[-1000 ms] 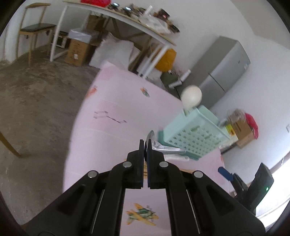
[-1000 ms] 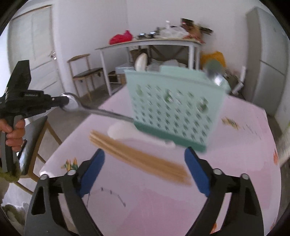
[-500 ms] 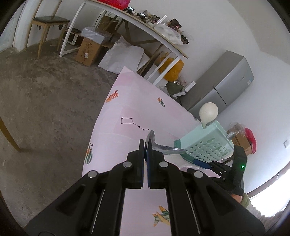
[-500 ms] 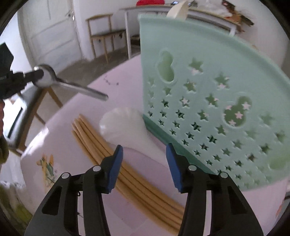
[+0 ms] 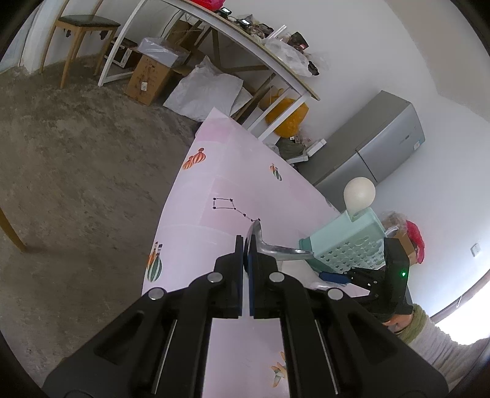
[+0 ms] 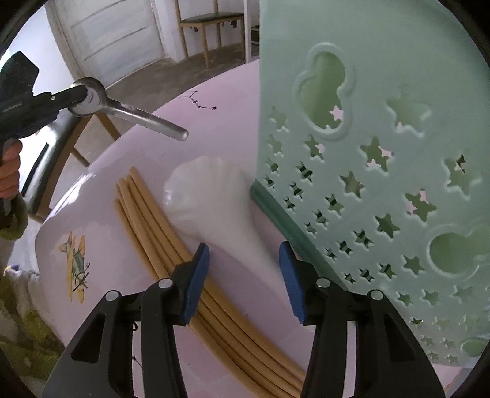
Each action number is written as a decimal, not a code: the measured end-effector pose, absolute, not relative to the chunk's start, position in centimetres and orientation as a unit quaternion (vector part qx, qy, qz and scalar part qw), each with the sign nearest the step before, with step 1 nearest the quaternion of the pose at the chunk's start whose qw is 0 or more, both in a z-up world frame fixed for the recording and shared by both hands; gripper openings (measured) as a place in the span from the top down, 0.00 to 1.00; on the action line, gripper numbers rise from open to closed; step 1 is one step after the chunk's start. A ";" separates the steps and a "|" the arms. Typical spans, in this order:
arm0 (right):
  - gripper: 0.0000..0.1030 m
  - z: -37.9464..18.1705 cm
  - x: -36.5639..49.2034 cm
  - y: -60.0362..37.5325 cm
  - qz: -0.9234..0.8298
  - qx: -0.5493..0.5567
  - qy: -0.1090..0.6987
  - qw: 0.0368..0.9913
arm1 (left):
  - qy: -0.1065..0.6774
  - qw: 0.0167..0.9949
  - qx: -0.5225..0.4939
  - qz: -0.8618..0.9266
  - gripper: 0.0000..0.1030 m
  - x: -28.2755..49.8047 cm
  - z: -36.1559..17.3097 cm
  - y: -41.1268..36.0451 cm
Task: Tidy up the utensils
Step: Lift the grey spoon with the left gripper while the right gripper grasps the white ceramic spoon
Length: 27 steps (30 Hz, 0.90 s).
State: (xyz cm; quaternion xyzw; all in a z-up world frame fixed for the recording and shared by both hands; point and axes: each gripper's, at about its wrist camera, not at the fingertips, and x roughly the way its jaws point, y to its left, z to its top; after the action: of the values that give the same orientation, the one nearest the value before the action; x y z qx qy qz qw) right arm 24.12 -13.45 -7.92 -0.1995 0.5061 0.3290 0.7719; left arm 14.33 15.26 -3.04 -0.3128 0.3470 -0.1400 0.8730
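Across the room, rough grey concrete floor (image 5: 70, 171) runs to white walls, w/ a grey fridge (image 5: 376, 144) in the corner, a long white-legged bench (image 5: 232, 39) piled w/ clutter, cardboard boxes & sacks under it, and a wooden chair (image 5: 82, 27) by the door. Nearer, the table (image 5: 214, 189) wears a pale pink cloth w/ small cartoon prints. On it stands a mint-green perforated utensil caddy (image 6: 382, 159), upright, a cream-coloured spoon head (image 5: 359, 193) poking out the top. Beside its base lies a white plastic rice scoop (image 6: 214, 196), flat on the cloth, handle running toward the right gripper (image 6: 245, 275); next to that, a bundle of wooden chopsticks (image 6: 171, 245), just touching the left blue pad. Right gripper points steeply down at the scoop handle, jaws abt half-wide & closing, handle between them, pads not pressing yet. Left gripper (image 5: 246, 245) is clamped tight on the bowl of a metal spoon (image 5: 275, 248), held in the air, handle sticking out toward the caddy, clear of the table.
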 end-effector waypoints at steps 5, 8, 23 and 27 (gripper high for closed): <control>0.80 -7.6 22.9 -12.3 0.339 -0.233 0.501 0.762 | 0.347 0.872 -0.315 -0.139 0.99 14.3 -3.2 15.5; 0.82 -7.5 21.6 -11.5 0.329 -0.272 0.480 0.766 | 0.347 0.872 -0.318 -0.136 0.99 14.4 -3.4 15.6; 1.00 -8.5 15.8 -7.2 0.253 -0.457 0.368 0.769 | 0.346 0.874 -0.319 -0.125 0.99 14.4 -3.7 16.2; 0.70 -7.5 18.8 -9.2 0.271 -0.359 0.429 0.783 | 0.348 0.873 -0.320 -0.122 0.99 14.3 -3.8 16.4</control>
State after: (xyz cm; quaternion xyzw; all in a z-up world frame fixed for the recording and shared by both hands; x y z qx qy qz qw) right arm 18.78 -9.23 -7.51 -0.3590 0.4295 0.2712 0.7830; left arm 14.31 16.40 -3.80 -0.3196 0.3476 -0.1217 0.8731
